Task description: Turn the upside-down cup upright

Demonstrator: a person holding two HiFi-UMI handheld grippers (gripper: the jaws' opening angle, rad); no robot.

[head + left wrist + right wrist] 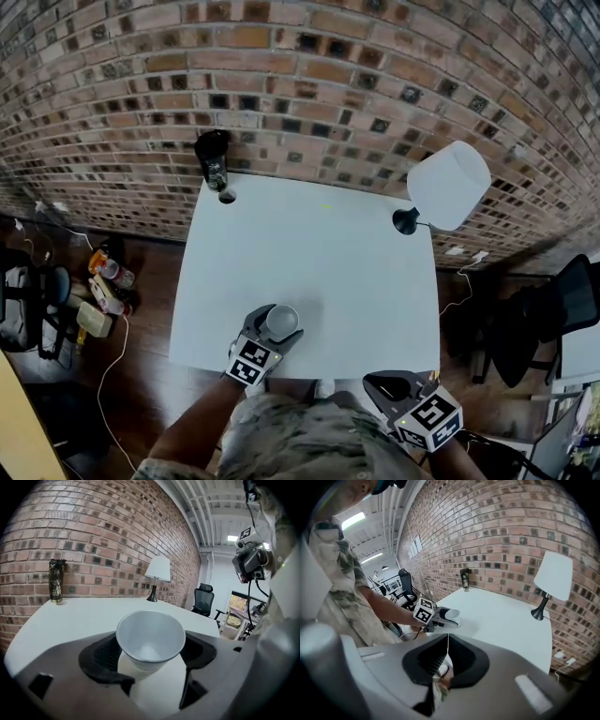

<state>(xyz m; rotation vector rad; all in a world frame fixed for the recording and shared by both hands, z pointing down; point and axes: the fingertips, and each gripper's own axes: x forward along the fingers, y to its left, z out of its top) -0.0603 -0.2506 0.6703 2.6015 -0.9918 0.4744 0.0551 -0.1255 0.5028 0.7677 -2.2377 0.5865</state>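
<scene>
left gripper view: white cup (150, 639) upright, tapered, wide rim up.

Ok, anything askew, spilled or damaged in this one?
Nothing stands out. The cup stands upright between the left tongs. The lamp and dark tumbler stand upright at the back, and the white table shows no spill.

Table (309, 262) middle lies open; tumbler (213, 159) and lamp (448, 186) flank far corners.
</scene>
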